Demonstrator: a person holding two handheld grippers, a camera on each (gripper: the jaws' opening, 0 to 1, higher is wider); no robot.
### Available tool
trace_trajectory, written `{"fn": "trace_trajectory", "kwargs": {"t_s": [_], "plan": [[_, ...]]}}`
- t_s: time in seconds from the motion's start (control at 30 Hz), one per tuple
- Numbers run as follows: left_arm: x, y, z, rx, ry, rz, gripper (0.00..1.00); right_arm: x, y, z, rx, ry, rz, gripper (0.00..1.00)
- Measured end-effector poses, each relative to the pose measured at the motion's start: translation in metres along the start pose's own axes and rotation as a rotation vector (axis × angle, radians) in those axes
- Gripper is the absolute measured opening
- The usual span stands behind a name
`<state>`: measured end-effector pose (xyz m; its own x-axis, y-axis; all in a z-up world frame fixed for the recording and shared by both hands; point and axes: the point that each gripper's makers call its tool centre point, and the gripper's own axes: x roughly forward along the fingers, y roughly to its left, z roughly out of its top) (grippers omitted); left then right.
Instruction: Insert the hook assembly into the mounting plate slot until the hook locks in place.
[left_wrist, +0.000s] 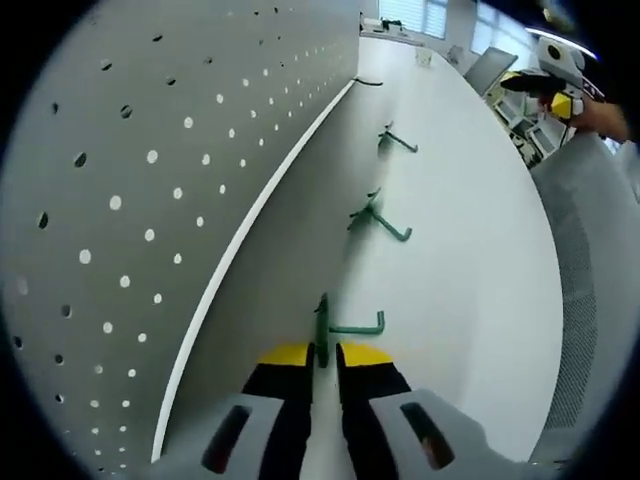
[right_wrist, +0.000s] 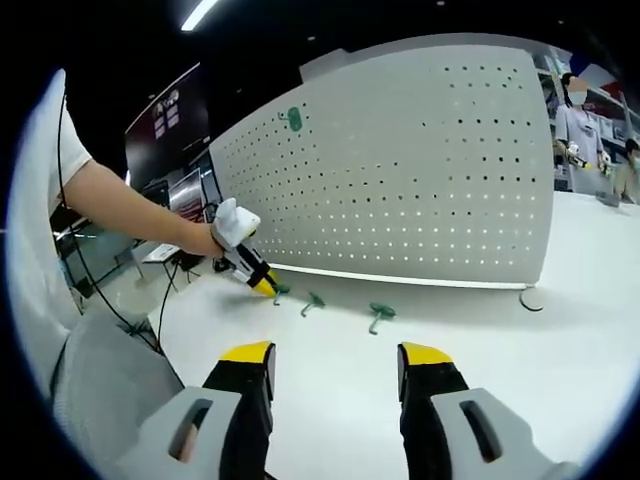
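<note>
The pegboard (right_wrist: 400, 170) looks like matt grey painted sheet metal, evenly punched with round holes. The table (left_wrist: 470, 250) is smooth white with a faint satin sheen. The hooks (left_wrist: 378, 222) at 12 o'clock from the left gripper (left_wrist: 326, 362) appear to be green-coated wire, slightly glossy. Both grippers' jaws are matt black with yellow tips (plastic or rubber, cannot tell); right gripper (right_wrist: 336, 372) likewise.

Bare white table (right_wrist: 560, 370) lies open ahead of the right gripper (right_wrist: 336, 362). At twelve o'clock the upright pegboard (right_wrist: 420, 170) walls it off; green hooks (right_wrist: 380, 314) lie at eleven, just before the board.
</note>
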<state>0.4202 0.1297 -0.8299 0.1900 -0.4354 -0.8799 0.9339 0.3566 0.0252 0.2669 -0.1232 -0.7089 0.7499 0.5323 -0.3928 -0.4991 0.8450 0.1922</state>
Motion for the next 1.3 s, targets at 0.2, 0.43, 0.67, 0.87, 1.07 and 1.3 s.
{"fn": "trace_trajectory", "kwargs": {"t_s": [0.2,0.43,0.67,0.87,1.07,1.3], "plan": [[0.0003,0.0032,-0.0004,-0.042,-0.014,0.029,0.06,0.0015,0.0018,-0.0037,-0.007,0.017,0.007,0.5],[0.0,0.0035,-0.0001,-0.03,-0.016,0.058,0.04,0.0023,0.002,-0.0034,-0.01,0.014,0.007,0.54],[0.0003,0.0044,0.0002,-0.02,-0.007,0.07,0.03,0.0033,0.0034,-0.0027,-0.005,0.009,0.013,0.56],[0.0005,0.0048,0.0003,-0.021,-0.006,0.068,0.03,0.0029,0.0022,-0.0029,0.003,0.005,0.01,0.57],[0.0001,0.0044,0.0005,-0.024,-0.002,0.065,0.02,0.003,0.002,-0.0025,0.015,0.002,0.01,0.57],[-0.0008,0.0001,0.0031,0.012,-0.015,0.066,0.02,0.0032,0.0006,-0.0027,0.026,0.0,0.009,0.58]]}}
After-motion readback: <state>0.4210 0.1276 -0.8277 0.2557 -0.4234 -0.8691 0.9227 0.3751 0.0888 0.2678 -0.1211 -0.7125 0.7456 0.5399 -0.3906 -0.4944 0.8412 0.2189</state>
